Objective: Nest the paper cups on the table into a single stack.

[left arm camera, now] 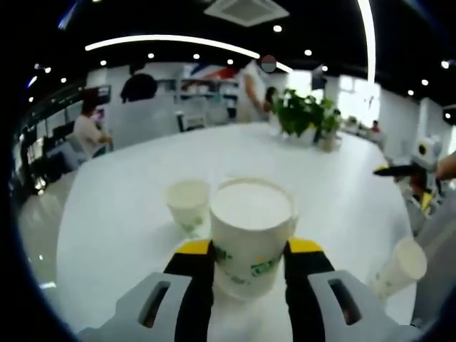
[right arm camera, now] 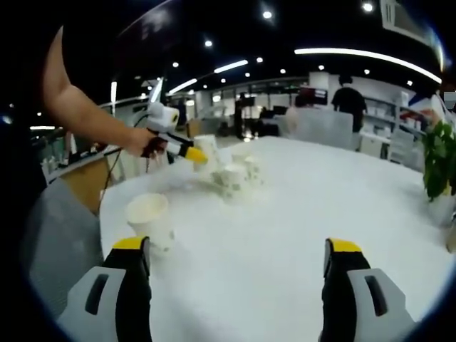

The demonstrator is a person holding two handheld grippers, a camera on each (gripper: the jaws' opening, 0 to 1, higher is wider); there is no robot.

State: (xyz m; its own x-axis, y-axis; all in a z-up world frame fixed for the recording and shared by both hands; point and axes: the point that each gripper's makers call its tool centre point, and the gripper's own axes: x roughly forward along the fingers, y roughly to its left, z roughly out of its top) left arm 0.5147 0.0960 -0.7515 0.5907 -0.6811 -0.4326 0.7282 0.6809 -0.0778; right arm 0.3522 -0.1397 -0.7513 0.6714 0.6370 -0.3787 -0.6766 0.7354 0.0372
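The left gripper clamps a paper cup upright between its jaws, mouth up, likely to nest it with the second cup just beyond at 11 o'clock. A third cup stands at 3 o'clock. The right gripper gapes wide, empty, over the white table.

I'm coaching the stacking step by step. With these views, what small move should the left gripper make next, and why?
Probably carry the held white paper cup with green print slightly forward and left, over the smaller-looking white paper cup standing open-mouthed on the white table, then lower it in. The left gripper already clamps its cup upright, and that neighbour is nearest. The right gripper is open and holds nothing.
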